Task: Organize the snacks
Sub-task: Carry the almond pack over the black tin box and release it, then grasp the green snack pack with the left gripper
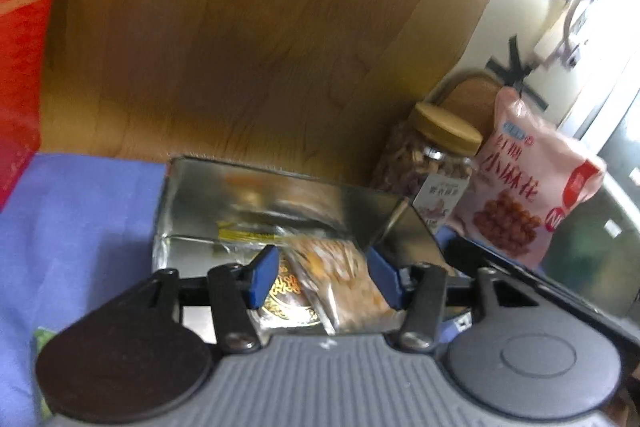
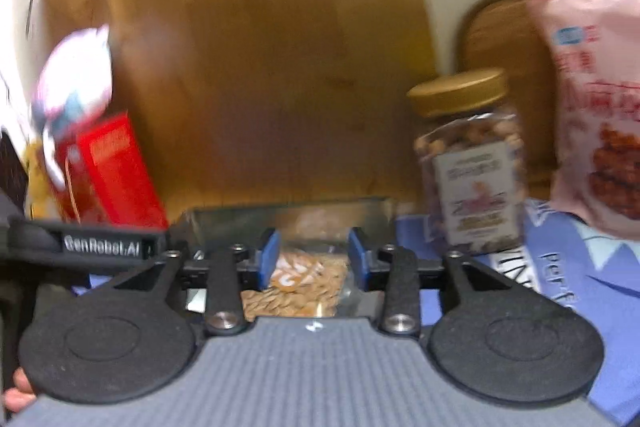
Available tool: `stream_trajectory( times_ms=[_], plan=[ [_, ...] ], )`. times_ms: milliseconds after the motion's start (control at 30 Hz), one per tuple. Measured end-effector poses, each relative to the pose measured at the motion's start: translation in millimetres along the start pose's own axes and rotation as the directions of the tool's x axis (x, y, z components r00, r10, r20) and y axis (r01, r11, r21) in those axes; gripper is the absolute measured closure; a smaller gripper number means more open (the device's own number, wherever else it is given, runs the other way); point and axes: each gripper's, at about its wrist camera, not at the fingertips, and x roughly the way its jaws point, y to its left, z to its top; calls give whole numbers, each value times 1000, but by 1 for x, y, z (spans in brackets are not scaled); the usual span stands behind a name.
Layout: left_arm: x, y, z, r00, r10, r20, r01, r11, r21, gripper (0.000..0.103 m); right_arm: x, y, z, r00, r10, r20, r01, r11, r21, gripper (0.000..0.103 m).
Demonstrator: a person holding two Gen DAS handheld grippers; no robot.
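We are holding the left gripper (image 1: 324, 277) with jaws apart, a snack packet (image 1: 344, 287) lying between them inside the silver tin (image 1: 248, 195). We are keeping the right gripper (image 2: 314, 261) parted too, a seed packet (image 2: 300, 287) between and below its jaws, the nut jar (image 2: 472, 163) off to their right.

"GenRobot.AI" stands on a black strap (image 2: 80, 247); the pink snack bag (image 1: 532, 187) reads "小麻花".

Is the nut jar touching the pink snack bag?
Cannot tell. In the left wrist view the nut jar and pink snack bag overlap, hiding any gap.
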Motion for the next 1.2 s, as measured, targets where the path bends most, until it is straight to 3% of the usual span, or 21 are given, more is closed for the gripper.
stream_trajectory(
  times_ms=[167, 333, 433, 533, 600, 633, 700, 767, 933, 1033, 1100, 1200],
  plan=[
    [-48, 4, -12, 998, -37, 51, 38, 999, -22, 53, -46, -13, -12, 998, 66, 16, -68, 993, 101, 59],
    [-87, 1, -54, 996, -82, 26, 83, 996, -25, 53, -79, -10, -53, 988, 125, -94, -113, 986, 120, 59],
    [-101, -1, -83, 993, -114, -22, 113, 993, -39, 53, -97, -10, -78, 967, 200, -158, -178, 974, 140, 59],
    [-109, -5, -107, 985, -156, -70, 153, 987, -44, 49, -115, -3, -98, 946, 243, -214, -223, 968, 117, 51],
    [-107, -12, -117, 986, -142, -87, 141, 990, -17, 44, -122, 5, -107, 937, 261, -231, -244, 964, 101, 28],
    [-103, -16, -121, 987, -127, -103, 126, 992, -8, 43, -127, 10, -111, 937, 256, -238, -242, 966, 90, 24],
    [-94, -22, -127, 984, -121, -131, 124, 992, 12, 43, -133, 22, -119, 941, 233, -246, -232, 972, 35, 24],
    [-86, -25, -135, 988, -54, -147, 62, 997, 49, 43, -137, 34, -125, 944, 215, -250, -228, 973, -25, 24],
    [-79, -27, -151, 987, -16, -159, 27, 998, 63, 45, -132, 59, -129, 951, 164, -264, -207, 967, -146, 29],
    [-83, -30, -156, 983, -50, -179, 56, 998, 28, 58, -123, 69, -135, 956, 113, -270, -175, 960, -218, 43],
    [-86, -35, -159, 982, -40, -183, 46, 999, 26, 60, -120, 76, -138, 965, 82, -249, -148, 954, -262, 60],
    [-95, -38, -154, 987, -51, -153, 54, 998, 20, 61, -120, 71, -133, 971, 70, -230, -126, 963, -240, 64]
  ],
)
